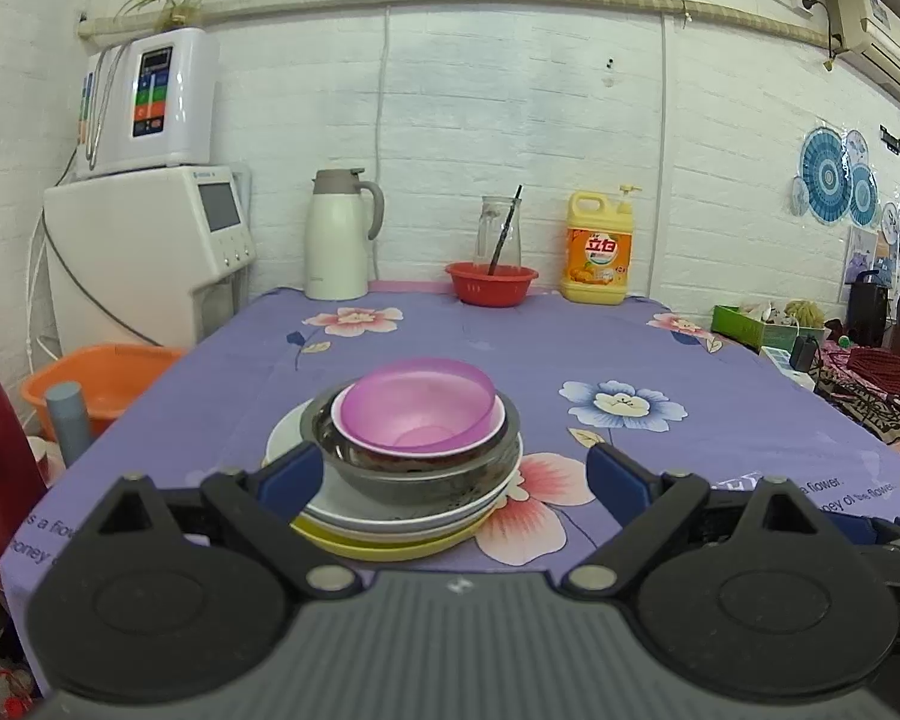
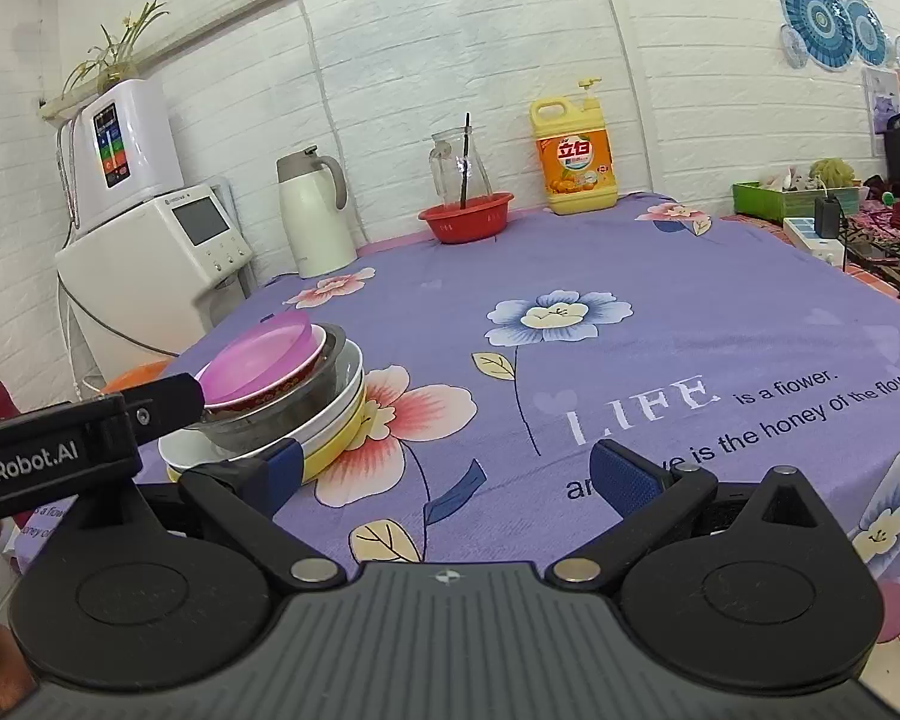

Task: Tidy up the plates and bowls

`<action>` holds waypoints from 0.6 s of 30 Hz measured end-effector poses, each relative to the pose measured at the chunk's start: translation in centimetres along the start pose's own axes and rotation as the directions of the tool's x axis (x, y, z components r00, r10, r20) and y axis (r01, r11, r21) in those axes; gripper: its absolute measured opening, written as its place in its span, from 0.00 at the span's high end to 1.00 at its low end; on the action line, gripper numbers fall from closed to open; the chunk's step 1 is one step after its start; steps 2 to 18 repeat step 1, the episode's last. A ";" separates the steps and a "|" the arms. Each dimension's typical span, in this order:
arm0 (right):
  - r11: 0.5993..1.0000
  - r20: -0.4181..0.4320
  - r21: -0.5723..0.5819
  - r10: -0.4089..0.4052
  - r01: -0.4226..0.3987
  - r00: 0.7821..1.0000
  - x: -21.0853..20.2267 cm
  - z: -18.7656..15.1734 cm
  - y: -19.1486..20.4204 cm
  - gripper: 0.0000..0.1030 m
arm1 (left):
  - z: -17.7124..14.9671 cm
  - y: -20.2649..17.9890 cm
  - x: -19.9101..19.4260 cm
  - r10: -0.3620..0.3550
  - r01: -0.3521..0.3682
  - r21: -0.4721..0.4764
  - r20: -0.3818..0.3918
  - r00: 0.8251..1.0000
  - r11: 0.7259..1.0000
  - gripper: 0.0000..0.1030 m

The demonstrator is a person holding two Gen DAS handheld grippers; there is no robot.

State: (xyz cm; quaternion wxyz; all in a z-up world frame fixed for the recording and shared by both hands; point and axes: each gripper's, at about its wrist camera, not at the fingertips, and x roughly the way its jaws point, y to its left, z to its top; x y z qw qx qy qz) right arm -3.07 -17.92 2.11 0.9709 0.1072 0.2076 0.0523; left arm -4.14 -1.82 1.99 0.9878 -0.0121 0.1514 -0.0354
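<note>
White brick walls stand behind a table with a purple flowered cloth [image 1: 510,348]. Low in the middle of the left wrist picture sits a stack: a pink plastic bowl [image 1: 417,405] in a shiny metal bowl [image 1: 426,471] on white and yellow plates [image 1: 390,531]. The left gripper [image 1: 456,474] is wide open around the stack, not touching. The right gripper [image 2: 450,474] is open over bare cloth.

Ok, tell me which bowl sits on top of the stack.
The translucent pink bowl: it nests inside the white bowl, which sits in the steel bowl.
</note>
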 end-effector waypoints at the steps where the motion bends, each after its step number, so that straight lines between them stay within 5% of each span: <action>1: 1.000 0.003 0.000 -0.003 0.003 1.000 0.0 0.0 0.0 0.00 | 0.0 0.0 -0.1 0.000 0.000 0.003 0.005 1.000 1.000 0.10; 18: 1.000 0.003 0.000 -0.003 0.003 1.000 0.0 0.0 0.0 0.00 | 0.0 0.0 -0.1 0.000 0.000 0.003 0.005 1.000 1.000 0.10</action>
